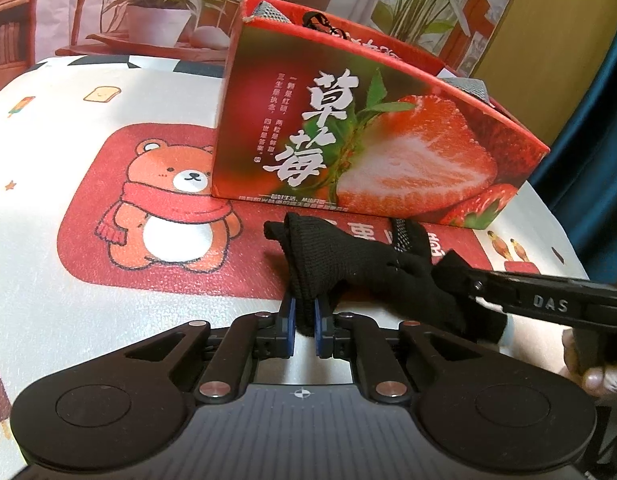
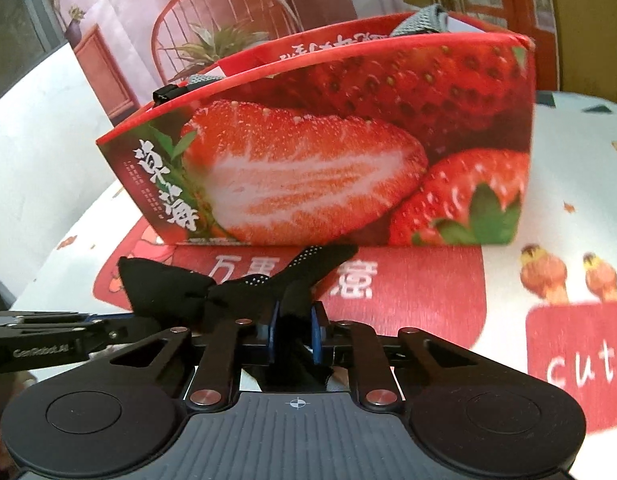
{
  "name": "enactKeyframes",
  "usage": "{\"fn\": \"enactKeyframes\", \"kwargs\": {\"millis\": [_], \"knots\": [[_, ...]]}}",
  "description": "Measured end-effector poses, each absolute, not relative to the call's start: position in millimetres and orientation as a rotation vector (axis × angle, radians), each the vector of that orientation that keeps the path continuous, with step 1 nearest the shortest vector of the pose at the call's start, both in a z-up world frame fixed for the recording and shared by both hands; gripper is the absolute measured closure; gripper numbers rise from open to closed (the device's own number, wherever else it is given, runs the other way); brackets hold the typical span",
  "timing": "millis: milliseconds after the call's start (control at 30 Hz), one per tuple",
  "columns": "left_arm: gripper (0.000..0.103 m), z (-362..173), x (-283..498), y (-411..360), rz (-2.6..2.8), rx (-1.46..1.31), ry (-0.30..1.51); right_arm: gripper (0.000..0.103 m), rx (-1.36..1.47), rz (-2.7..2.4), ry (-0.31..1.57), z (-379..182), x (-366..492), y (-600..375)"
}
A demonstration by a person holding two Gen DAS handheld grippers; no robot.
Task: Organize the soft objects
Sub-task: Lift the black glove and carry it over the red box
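Observation:
A black knit glove (image 1: pixel 360 264) with white grip dots is held between both grippers just above the table. My left gripper (image 1: pixel 305 308) is shut on the glove's cuff end. My right gripper (image 2: pixel 294 320) is shut on the other end of the same glove (image 2: pixel 244 288); it shows in the left wrist view (image 1: pixel 548 300) coming in from the right. A red strawberry-print box (image 1: pixel 368 136) stands open-topped just behind the glove, also seen in the right wrist view (image 2: pixel 328 152). Grey fabric (image 1: pixel 268 10) pokes out of the box's top.
The table wears a white cloth (image 1: pixel 108 92) with a red bear panel (image 1: pixel 168 208). A printed backdrop of plants and chairs (image 1: pixel 160 4) hangs behind the table. A dark blue curtain (image 1: pixel 600 140) hangs at the right.

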State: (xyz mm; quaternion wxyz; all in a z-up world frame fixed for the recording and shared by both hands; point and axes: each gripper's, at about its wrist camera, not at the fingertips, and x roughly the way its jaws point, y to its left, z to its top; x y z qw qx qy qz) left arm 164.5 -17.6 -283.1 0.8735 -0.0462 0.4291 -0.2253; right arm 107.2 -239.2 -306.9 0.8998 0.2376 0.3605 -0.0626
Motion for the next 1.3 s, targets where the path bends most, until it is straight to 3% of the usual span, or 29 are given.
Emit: {"fn": "enactKeyframes", "kwargs": {"millis": [300,767,1100,1300], "knots": [[0.093,-263,154,-16,-0.494,-0.108,0.821,0.091,0.551,-0.105,0.688,-286,79,-239],[0.093,-181,151,-19,-0.557,-0.098,0.572,0.091,0.391,-0.073,0.451,-202,82,-251],[0.093,-148,194,-42,-0.566,-0.086,0.497,0.091,0.324,-0.107,0.381,-163,124,-281],[0.093,-156,253,-62,-0.530,-0.155,0.596,0.091,0.273,-0.198,0.396,-162,169,-297]]}}
